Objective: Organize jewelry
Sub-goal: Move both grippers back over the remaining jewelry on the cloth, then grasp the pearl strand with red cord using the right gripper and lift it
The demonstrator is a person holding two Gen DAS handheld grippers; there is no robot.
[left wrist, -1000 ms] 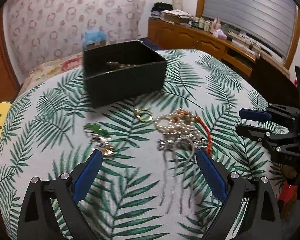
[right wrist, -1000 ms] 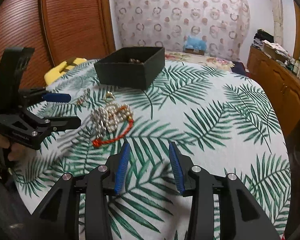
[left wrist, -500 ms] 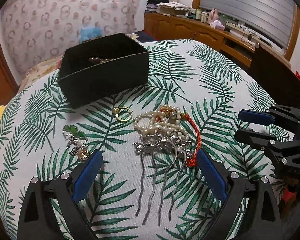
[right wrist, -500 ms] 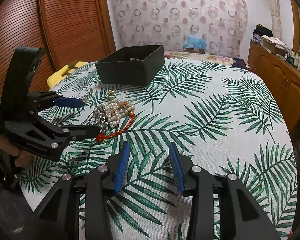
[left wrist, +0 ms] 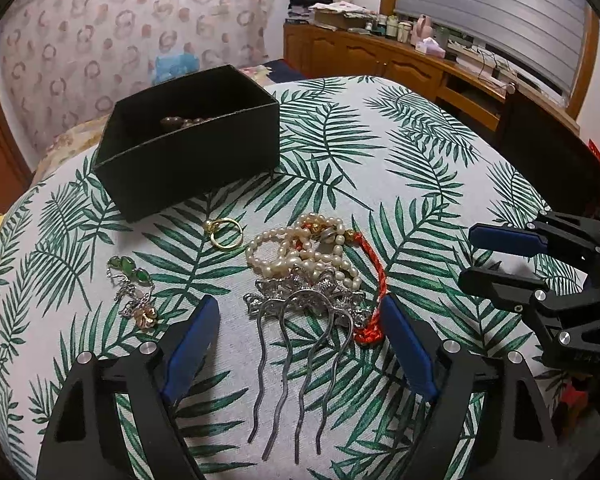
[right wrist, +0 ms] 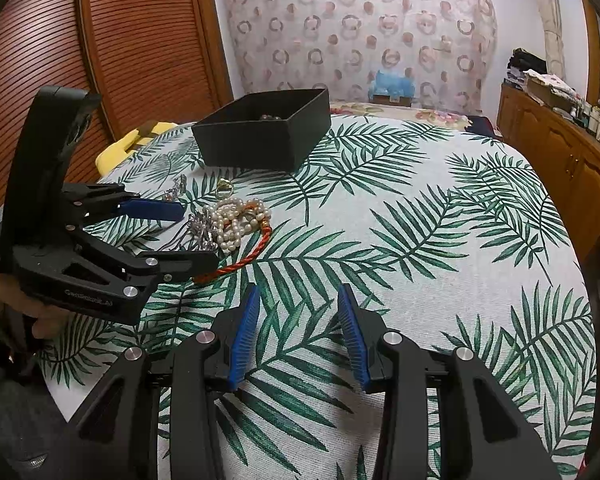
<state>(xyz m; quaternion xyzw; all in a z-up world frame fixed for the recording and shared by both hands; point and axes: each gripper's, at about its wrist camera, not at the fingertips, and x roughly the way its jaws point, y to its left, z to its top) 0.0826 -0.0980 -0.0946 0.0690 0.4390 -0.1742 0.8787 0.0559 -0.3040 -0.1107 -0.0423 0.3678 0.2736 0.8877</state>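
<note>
Left jaws spread wide around silver hair comb (left wrist: 300, 336).

Betw my left fingers (left wrist: 192, 344): shiny metal hair comb (left wrist: 300, 336). Just beyond: glossy pearl strands (left wrist: 300, 248), red braided cord (left wrist: 374, 276). Under all: woven matt tablecloth (left wrist: 400, 152). Box (left wrist: 192, 148) ahead: matt black.

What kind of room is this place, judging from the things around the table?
Most likely a home bedroom. A wooden dresser with small bottles stands under a window blind, a patterned curtain hangs behind, and slatted wooden closet doors fill one side.
</note>
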